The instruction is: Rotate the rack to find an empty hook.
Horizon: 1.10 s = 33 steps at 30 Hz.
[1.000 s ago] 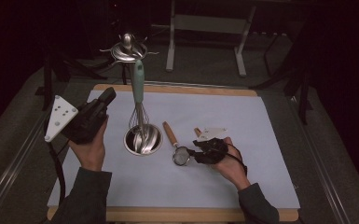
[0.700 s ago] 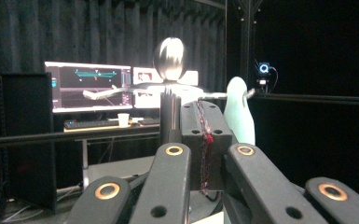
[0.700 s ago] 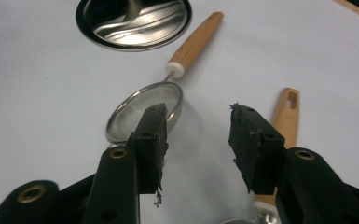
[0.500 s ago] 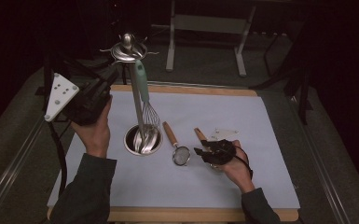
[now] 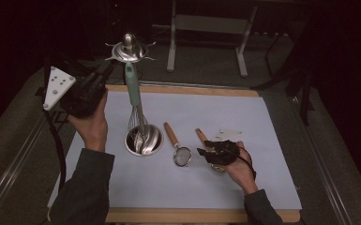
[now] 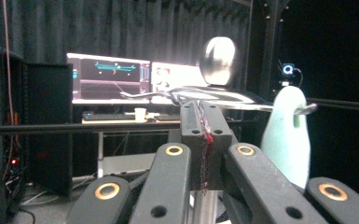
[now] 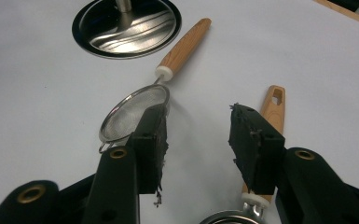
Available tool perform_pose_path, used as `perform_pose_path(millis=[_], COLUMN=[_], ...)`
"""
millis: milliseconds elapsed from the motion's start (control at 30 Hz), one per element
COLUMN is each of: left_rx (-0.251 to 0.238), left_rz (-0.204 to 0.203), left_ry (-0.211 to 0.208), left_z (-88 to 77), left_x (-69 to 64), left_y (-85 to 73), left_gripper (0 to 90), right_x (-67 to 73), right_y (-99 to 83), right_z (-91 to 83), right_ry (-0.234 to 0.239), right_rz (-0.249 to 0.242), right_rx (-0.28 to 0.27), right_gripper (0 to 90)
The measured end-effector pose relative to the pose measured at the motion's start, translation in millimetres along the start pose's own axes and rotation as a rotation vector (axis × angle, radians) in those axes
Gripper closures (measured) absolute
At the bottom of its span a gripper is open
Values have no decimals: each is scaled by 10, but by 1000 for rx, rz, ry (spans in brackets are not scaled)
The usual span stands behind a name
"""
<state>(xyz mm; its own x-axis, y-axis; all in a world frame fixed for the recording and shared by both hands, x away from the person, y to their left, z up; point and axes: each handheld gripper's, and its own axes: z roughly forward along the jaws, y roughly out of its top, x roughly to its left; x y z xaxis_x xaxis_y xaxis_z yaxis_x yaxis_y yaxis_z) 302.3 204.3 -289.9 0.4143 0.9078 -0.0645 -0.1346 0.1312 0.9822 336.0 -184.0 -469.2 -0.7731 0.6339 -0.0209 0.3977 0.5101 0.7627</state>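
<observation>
A steel utensil stand (image 5: pixel 129 50) rises from a round base (image 5: pixel 143 140) on the pale mat. A whisk with a mint-green handle (image 5: pixel 134 89) hangs from its hooked top, wires down near the base. My left gripper (image 5: pixel 104 72) is raised beside that top, jaws shut with nothing between them; in the left gripper view (image 6: pixel 203 126) the hooks (image 6: pixel 200 93) and mint handle (image 6: pixel 286 135) lie just beyond it. My right gripper (image 7: pixel 198 121) hovers open, low over the mat, between a small wooden-handled strainer (image 7: pixel 135 114) and a second wooden handle (image 7: pixel 272 105).
The pale mat (image 5: pixel 262 122) lies on a wooden board (image 5: pixel 183 215). A white scrap (image 5: pixel 229 133) sits beyond the right hand. Monitors (image 6: pixel 112 79) and a dark curtain stand past the table. Metal frame legs (image 5: pixel 171 42) stand behind the far edge.
The left hand has lifted its gripper from beside the stand's base up toward the stand's top. The right hand has stayed over the strainers.
</observation>
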Motion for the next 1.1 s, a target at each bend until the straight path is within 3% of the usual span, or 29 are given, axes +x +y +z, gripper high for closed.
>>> perform_pose_path(millis=[100,700,1100], left_rx=[14,71,104], left_rz=[18,17,28], left_ry=[8,64,86], left_z=[39,234,180], left_x=[13,152,221], left_y=[34,94,36], left_gripper=[900,900,900], right_x=[8,-16,-47], right_y=[4,-16,-29], right_z=[5,-14,-38], right_ry=[2,-6,-15], right_rz=[-7,-4,4], right_rx=[2,0,-3], right_gripper=[557,557,557])
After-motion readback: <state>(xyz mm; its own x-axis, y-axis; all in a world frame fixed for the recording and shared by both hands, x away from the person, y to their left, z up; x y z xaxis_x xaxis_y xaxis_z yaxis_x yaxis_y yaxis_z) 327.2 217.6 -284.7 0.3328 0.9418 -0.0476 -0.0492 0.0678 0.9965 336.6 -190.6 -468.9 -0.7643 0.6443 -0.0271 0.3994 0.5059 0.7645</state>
